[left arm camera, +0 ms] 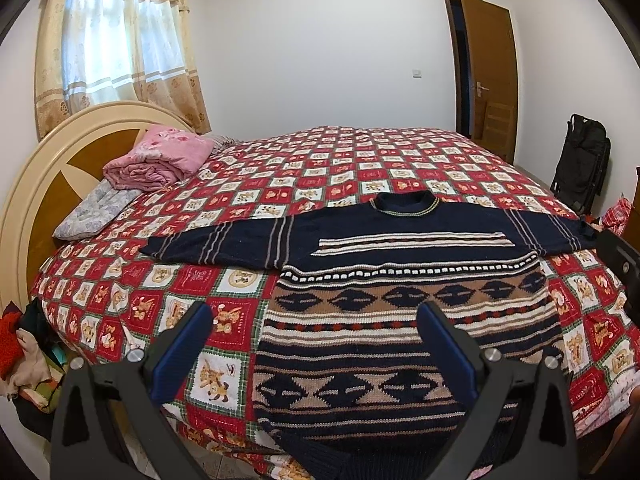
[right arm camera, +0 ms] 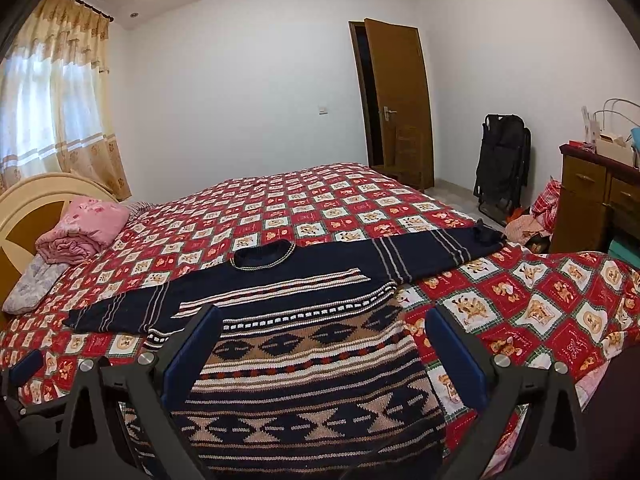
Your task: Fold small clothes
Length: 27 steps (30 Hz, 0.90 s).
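A navy knitted sweater (left arm camera: pixel 400 312) with tan, white and red patterned bands lies flat on the bed, face up, both sleeves spread out sideways, collar at the far end. It also shows in the right wrist view (right arm camera: pixel 304 376). My left gripper (left arm camera: pixel 316 332) is open and empty, hovering above the sweater's lower left edge. My right gripper (right arm camera: pixel 324 336) is open and empty, hovering above the sweater's lower right part. The right gripper's body shows at the right edge of the left wrist view (left arm camera: pixel 620 264).
The bed has a red checked teddy-bear cover (left arm camera: pixel 320 168). A folded pink blanket (left arm camera: pixel 160 160) and a pillow (left arm camera: pixel 92 212) lie by the headboard (left arm camera: pixel 36 184). A black folded chair (right arm camera: pixel 502 160), a wooden cabinet (right arm camera: pixel 592 200) and clothes on the floor (left arm camera: pixel 24 352) stand around the bed.
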### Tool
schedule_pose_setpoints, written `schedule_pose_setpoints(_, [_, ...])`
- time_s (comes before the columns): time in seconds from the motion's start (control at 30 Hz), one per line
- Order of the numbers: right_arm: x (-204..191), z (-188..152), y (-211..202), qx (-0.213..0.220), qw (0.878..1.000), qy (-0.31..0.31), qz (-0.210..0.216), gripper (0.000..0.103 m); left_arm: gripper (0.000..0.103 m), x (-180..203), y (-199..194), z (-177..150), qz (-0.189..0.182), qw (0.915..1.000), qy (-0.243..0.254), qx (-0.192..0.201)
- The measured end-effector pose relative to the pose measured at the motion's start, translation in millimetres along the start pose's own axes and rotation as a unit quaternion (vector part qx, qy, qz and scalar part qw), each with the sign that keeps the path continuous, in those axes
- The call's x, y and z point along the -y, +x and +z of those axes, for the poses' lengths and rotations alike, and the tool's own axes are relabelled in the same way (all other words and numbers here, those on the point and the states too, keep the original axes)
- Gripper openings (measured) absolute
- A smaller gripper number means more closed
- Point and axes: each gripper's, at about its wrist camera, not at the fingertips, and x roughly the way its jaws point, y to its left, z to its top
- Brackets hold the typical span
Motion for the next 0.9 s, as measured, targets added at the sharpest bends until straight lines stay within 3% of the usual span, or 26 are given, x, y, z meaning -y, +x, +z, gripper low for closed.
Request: schedule_pose_setpoints(0.9, [0.2, -5.6, 1.7, -0.005, 1.0, -0.003, -0.004, 0.102, 0.103, 5.0, 0.5, -1.1, -0.001, 1.0, 0.001, -0.004])
